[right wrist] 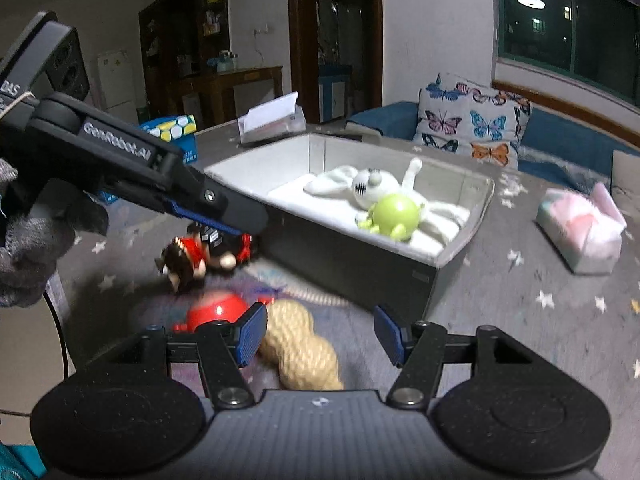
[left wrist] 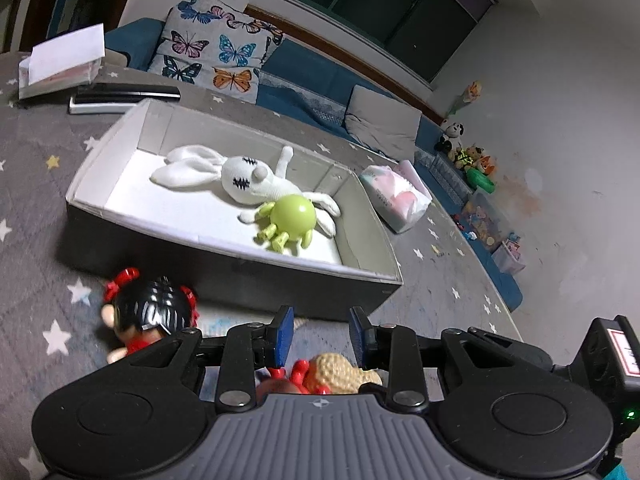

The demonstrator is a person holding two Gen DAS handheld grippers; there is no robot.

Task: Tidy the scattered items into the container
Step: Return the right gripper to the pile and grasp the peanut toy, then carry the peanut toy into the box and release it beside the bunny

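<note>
A grey open box [left wrist: 224, 264] [right wrist: 360, 264] stands on the star-patterned mat. Inside lie a white plush rabbit [left wrist: 240, 178] [right wrist: 368, 184] and a green ball-bodied toy [left wrist: 294, 216] [right wrist: 394, 212]. In front of the box lie a doll with black hair and red bows [left wrist: 148, 312] [right wrist: 188, 260], a tan peanut-shaped toy [left wrist: 340, 372] [right wrist: 300, 348] and a red round toy [left wrist: 286, 380] [right wrist: 216, 312]. My left gripper [left wrist: 322, 334] is open, low over the peanut toy and red toy; it also shows in the right wrist view [right wrist: 224, 216] beside the doll. My right gripper [right wrist: 320, 334] is open, just above the peanut toy.
A pink-white plastic pack [left wrist: 396, 196] [right wrist: 580, 232] lies right of the box. A tissue box [left wrist: 60, 68] [right wrist: 272, 120] and remotes [left wrist: 120, 96] sit behind it. A butterfly pillow [left wrist: 216, 48] [right wrist: 472, 120] leans on the blue sofa. Toys [left wrist: 472, 160] line the wall.
</note>
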